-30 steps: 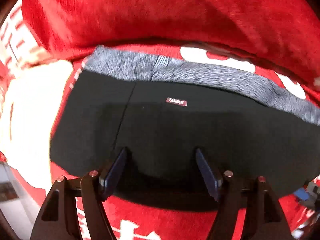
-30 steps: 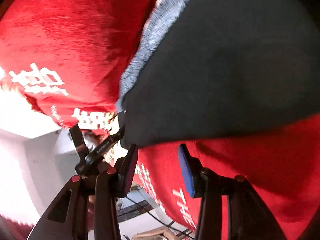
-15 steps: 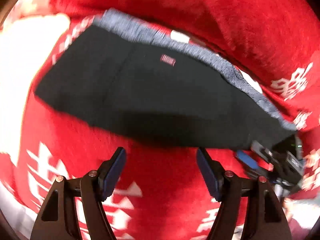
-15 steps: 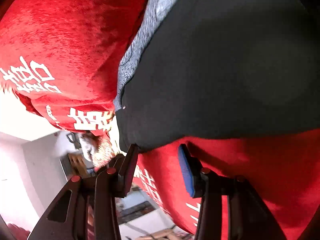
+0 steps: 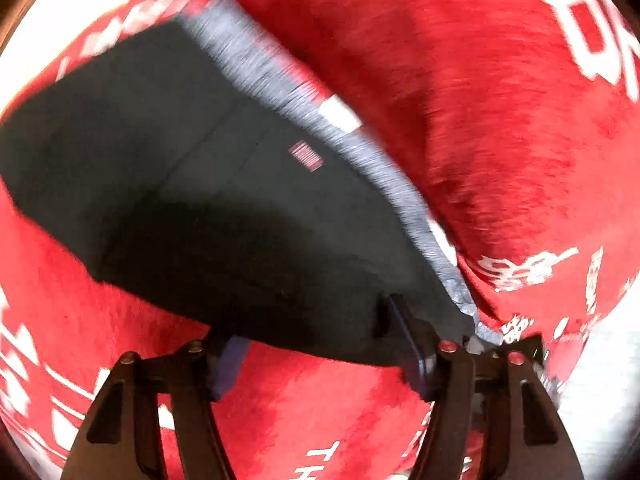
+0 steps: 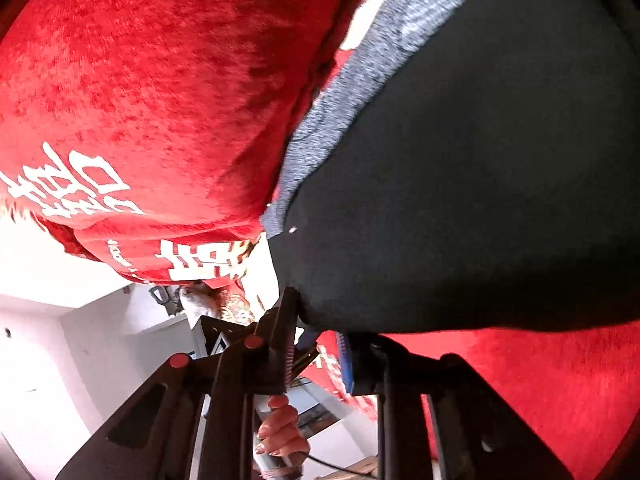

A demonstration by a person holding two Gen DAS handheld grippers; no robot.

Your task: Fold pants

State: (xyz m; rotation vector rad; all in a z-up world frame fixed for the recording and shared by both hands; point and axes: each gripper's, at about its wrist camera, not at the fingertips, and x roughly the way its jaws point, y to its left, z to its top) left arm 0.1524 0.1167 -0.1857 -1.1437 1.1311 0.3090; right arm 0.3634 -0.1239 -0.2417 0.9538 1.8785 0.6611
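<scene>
Pants (image 5: 224, 200) edge between spread left tool (image 5: 320, 344); corner pinched by right tool (image 6: 316, 340).

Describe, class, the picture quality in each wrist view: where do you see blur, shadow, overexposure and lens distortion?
Left wrist view: motion blur smears the pants' gray waistband and the red blanket; a dark shadow sits on the pants ahead of the left gripper; the upper left corner is blown out white.
Right wrist view: sharper; fisheye bulges the pants; the room behind the right gripper is overexposed.
</scene>
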